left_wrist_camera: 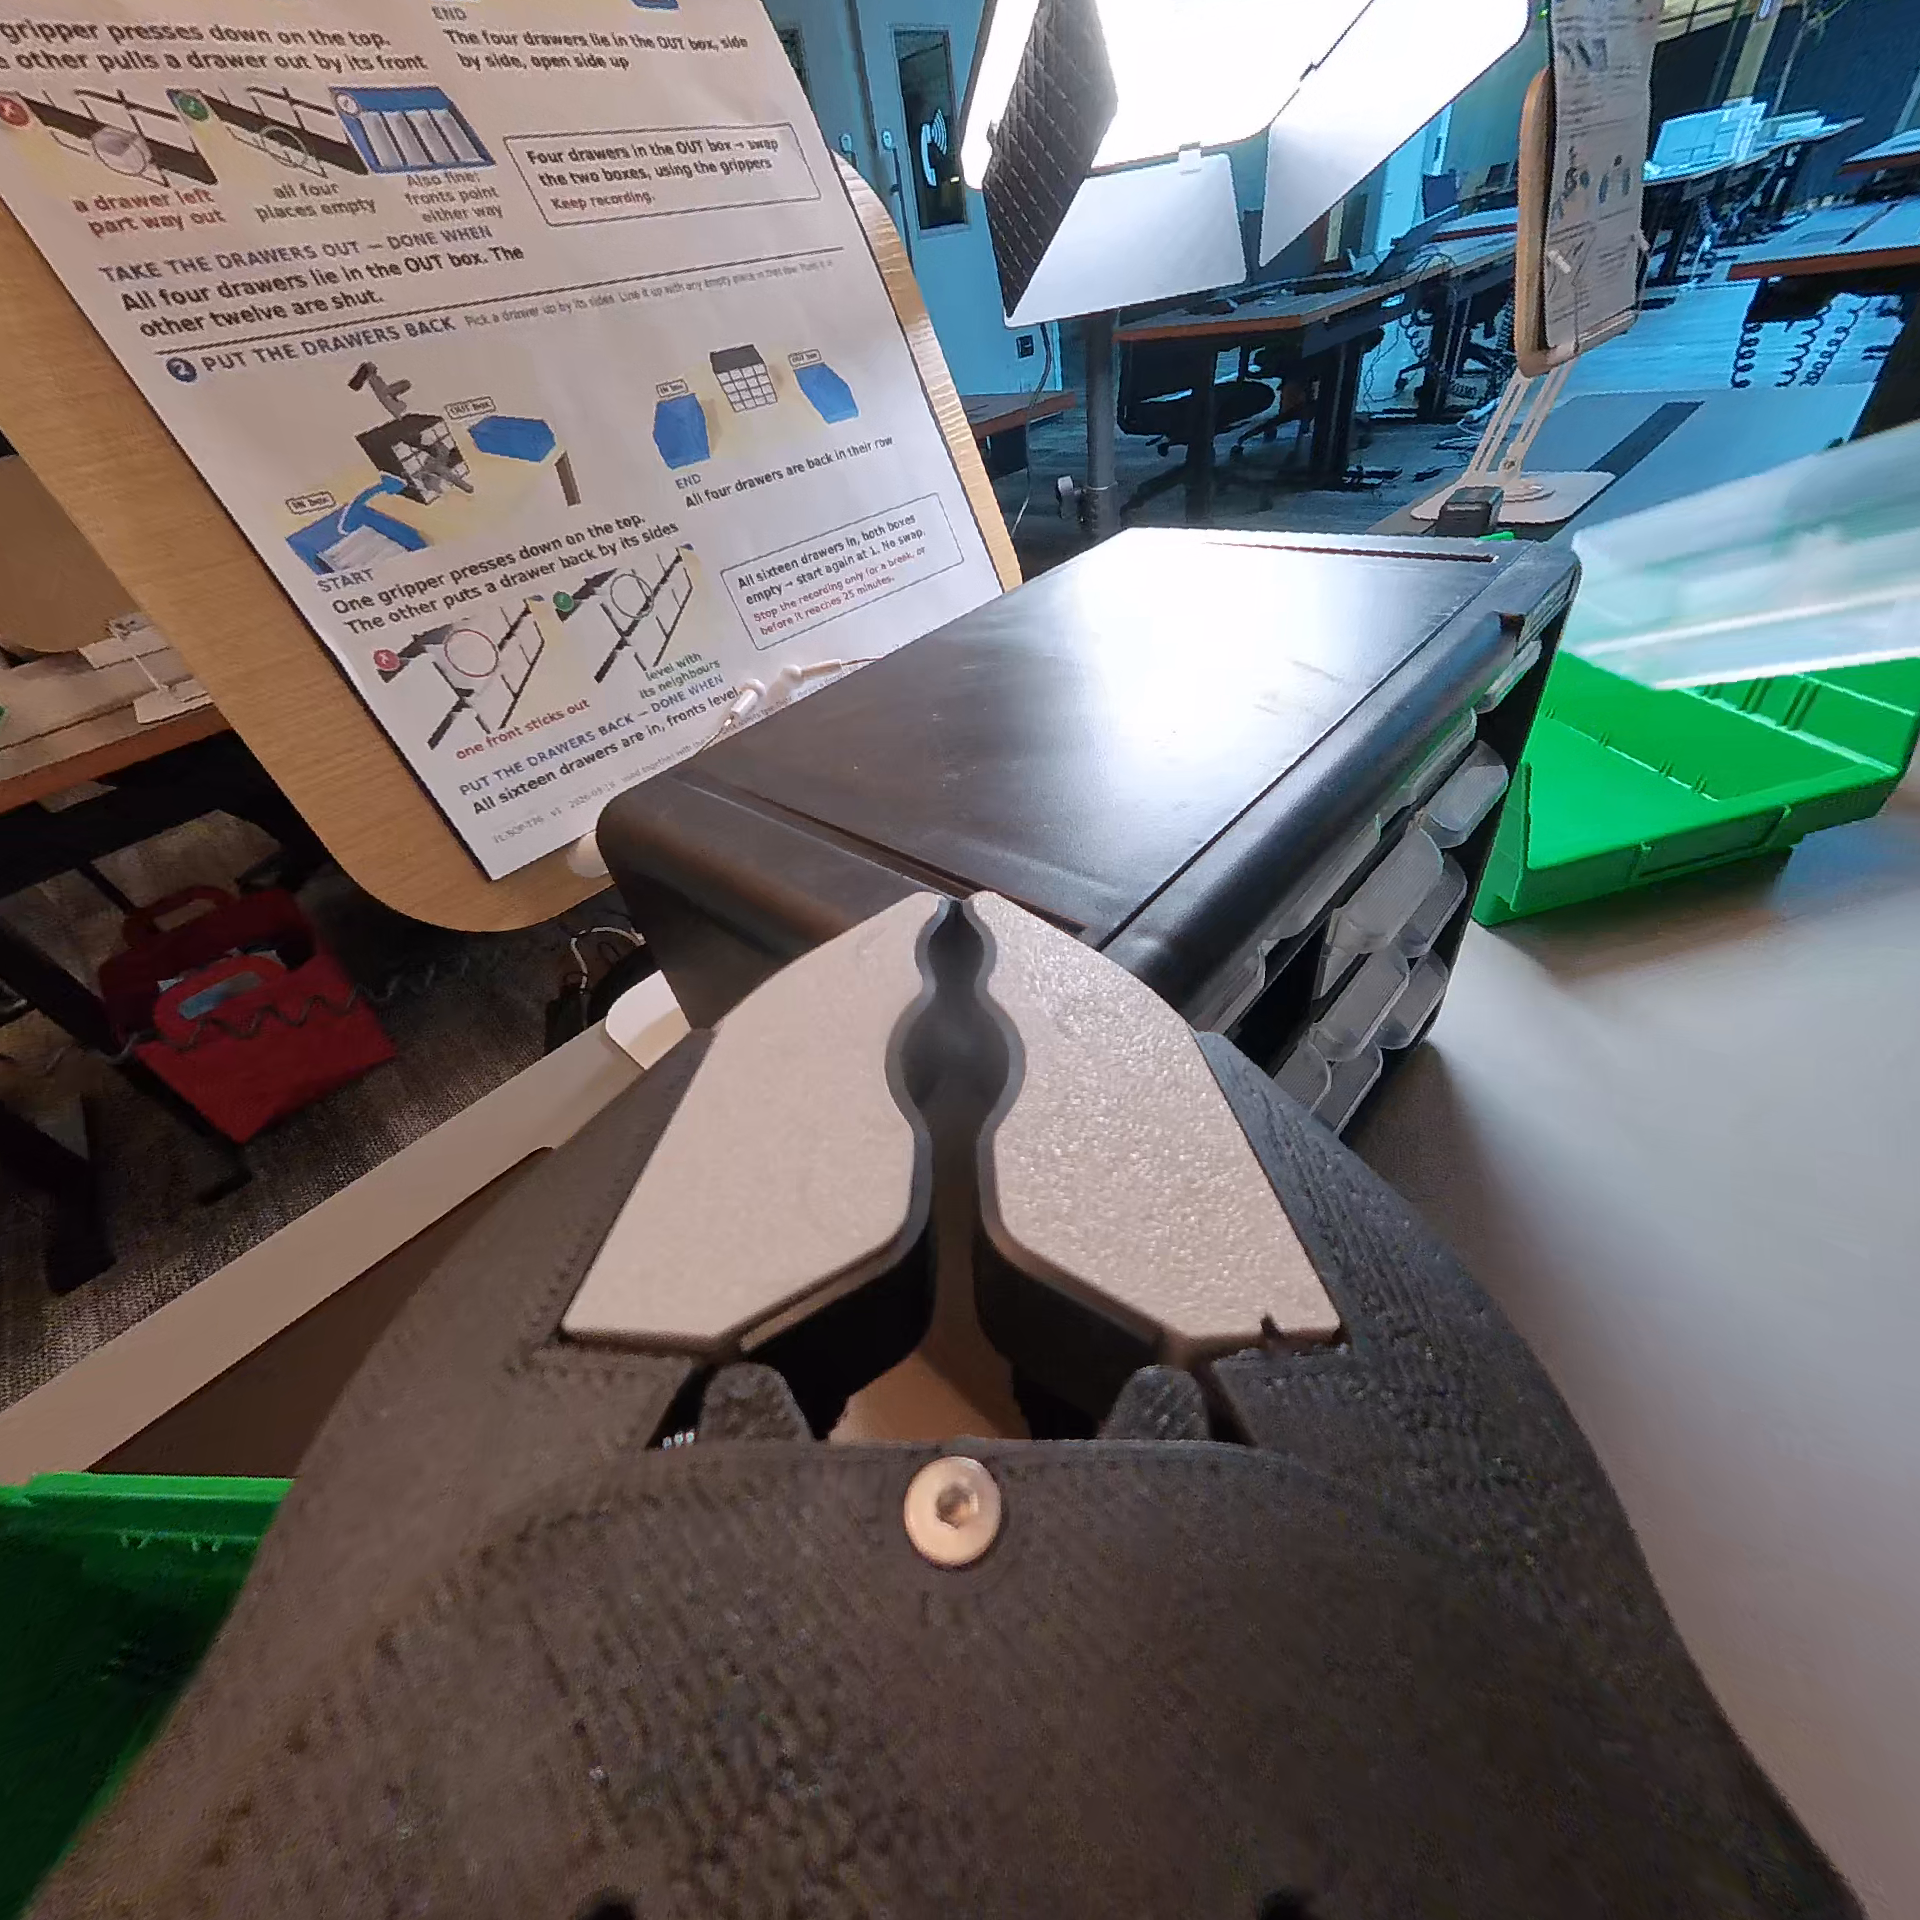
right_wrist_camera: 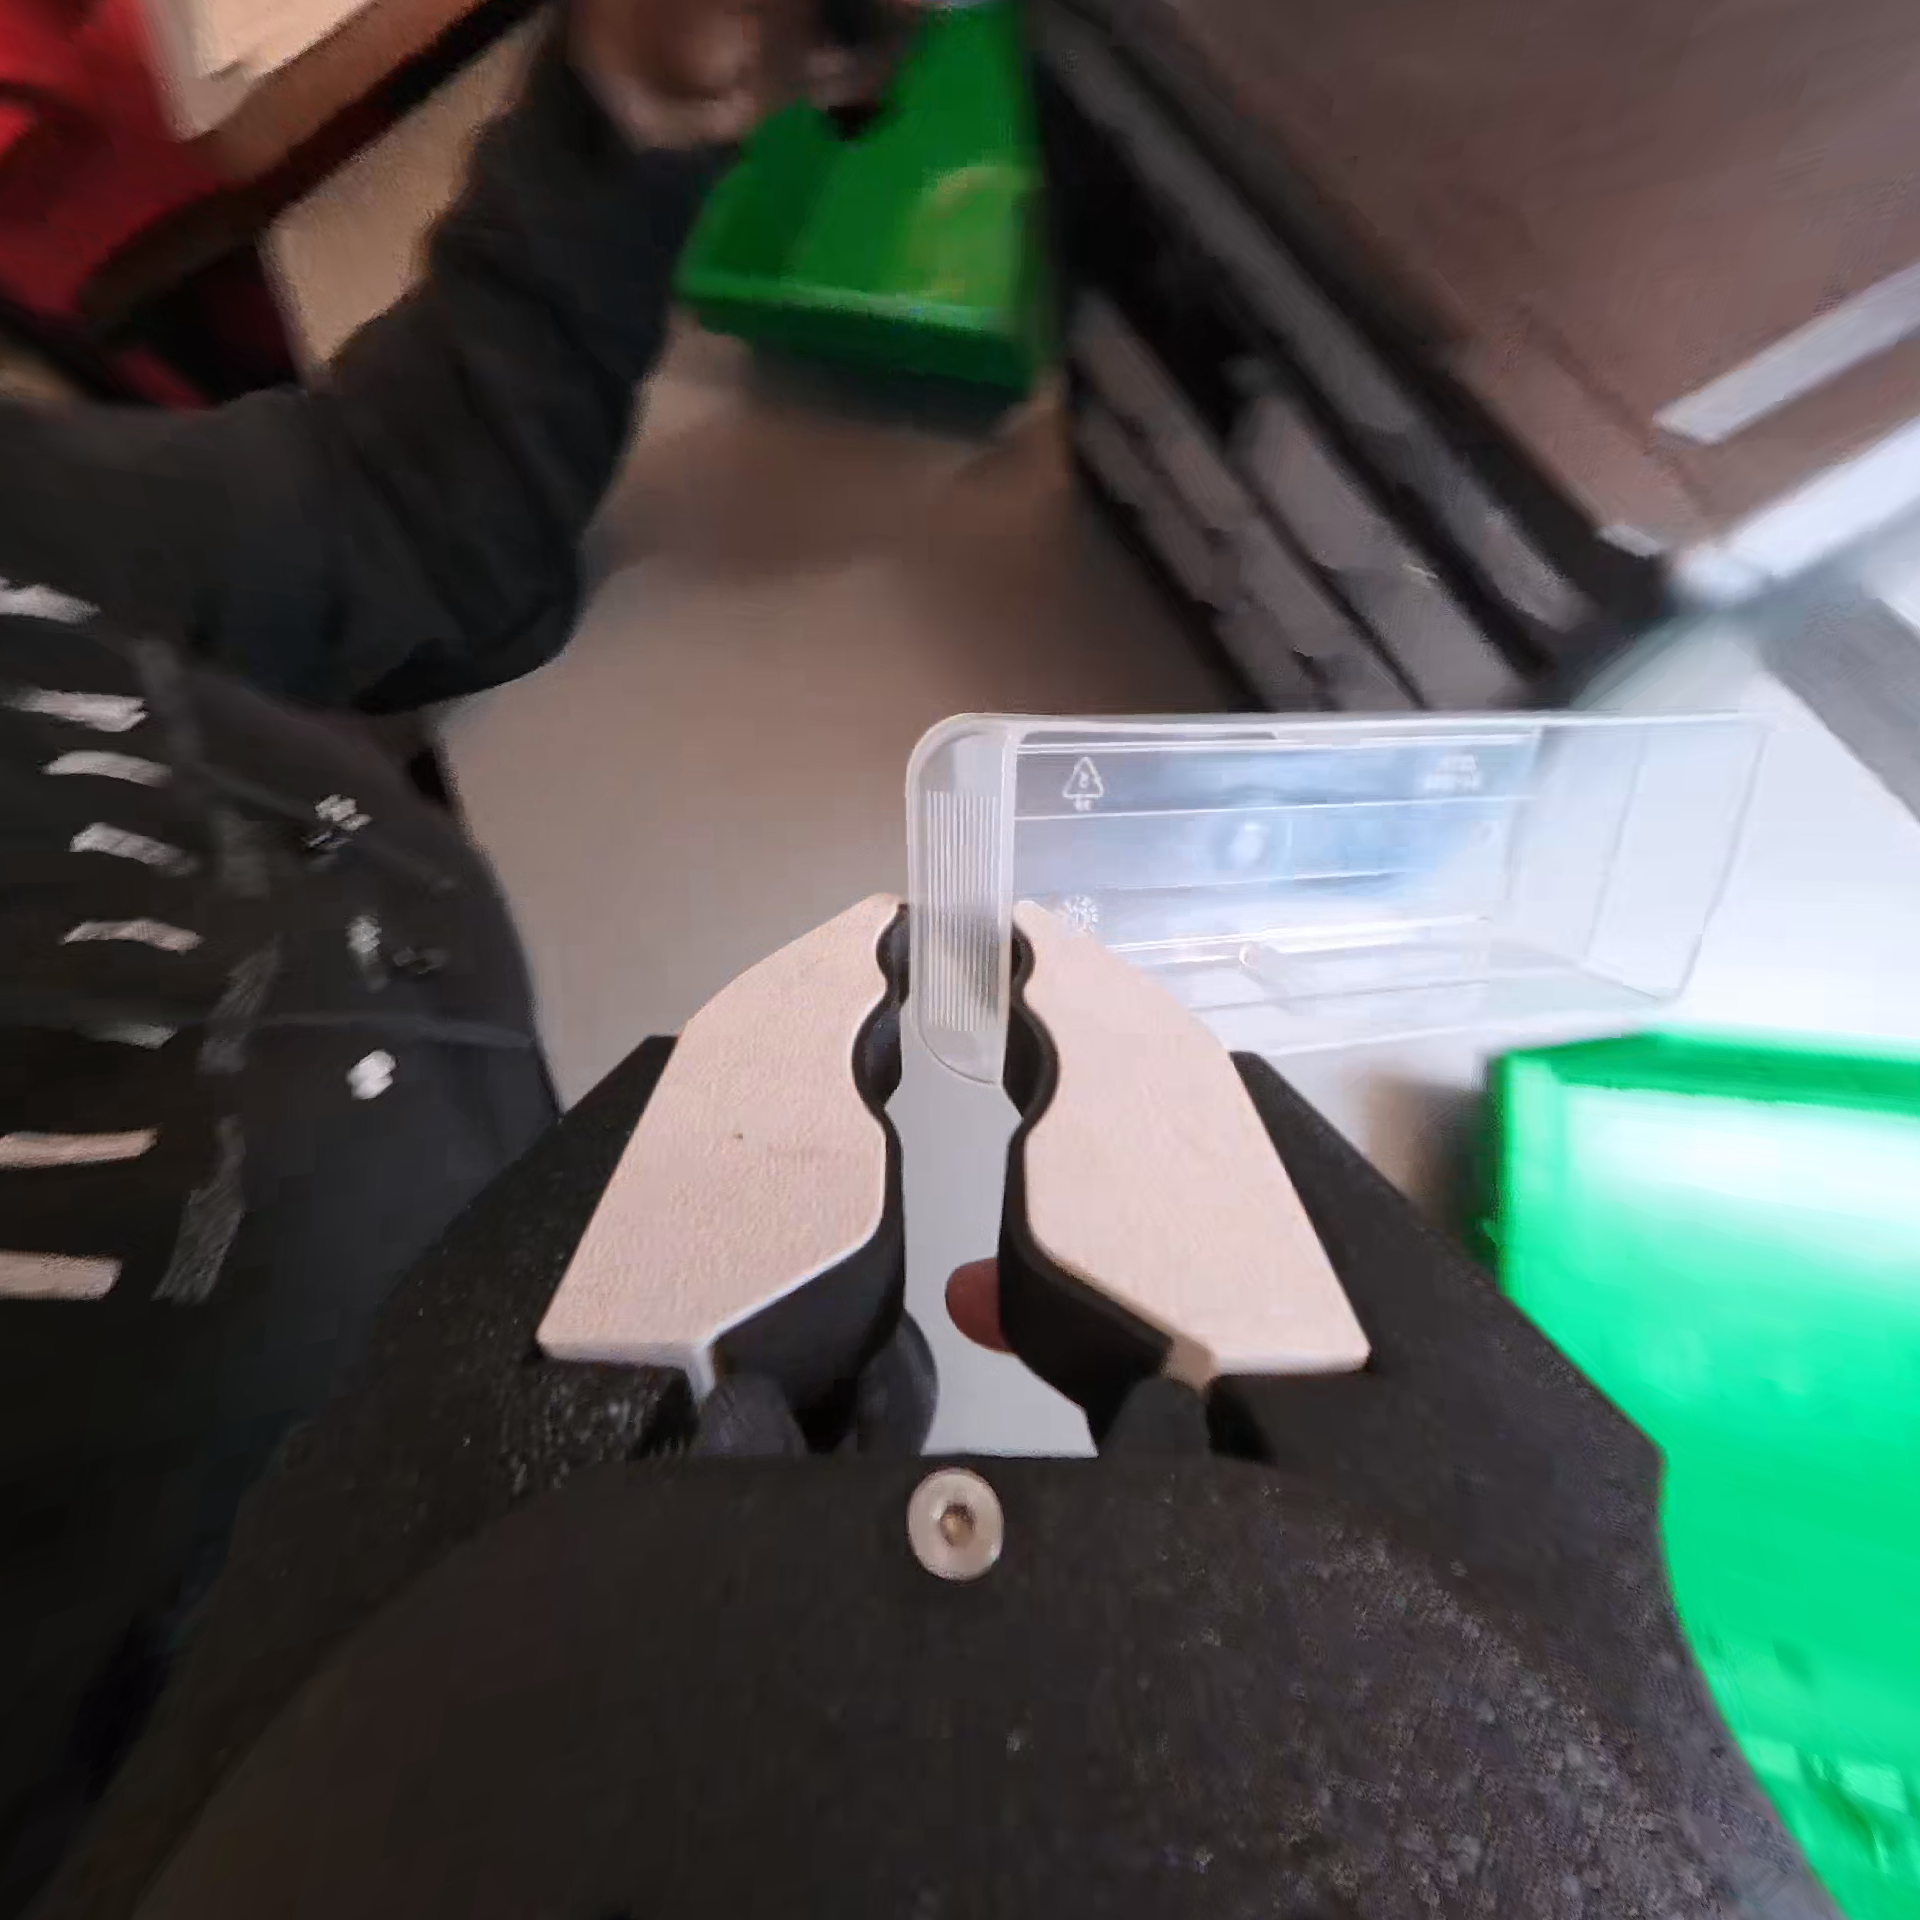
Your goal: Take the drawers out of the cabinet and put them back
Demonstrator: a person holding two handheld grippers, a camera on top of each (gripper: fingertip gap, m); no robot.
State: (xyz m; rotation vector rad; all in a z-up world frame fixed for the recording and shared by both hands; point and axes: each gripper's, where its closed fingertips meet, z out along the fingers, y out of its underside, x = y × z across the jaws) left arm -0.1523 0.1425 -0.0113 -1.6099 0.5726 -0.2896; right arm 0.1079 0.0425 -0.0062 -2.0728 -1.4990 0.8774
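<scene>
One drawer was out. Left view: left hand-held gripper [left_wrist_camera: 954,914], closed and empty, rested by the cabinet [left_wrist_camera: 1091,727] at 12 o'clock. Right view: right hand-held gripper [right_wrist_camera: 956,935] pinched the drawer [right_wrist_camera: 1340,862] by its tab, bin [right_wrist_camera: 1704,1299] at 3 o'clock; replacing remained.

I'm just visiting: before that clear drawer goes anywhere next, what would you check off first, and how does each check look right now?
1. Right claw has a hold on the clear drawer: ok, shut on its front tab.
2. Drawer fully out of the black cabinet: ok.
3. Left claw steadying the cabinet top: not ok, shut at the near edge, not visibly pressing.
4. Green bin close beside the drawer: ok.
5. Bin has room inside: cannot tell.
</scene>
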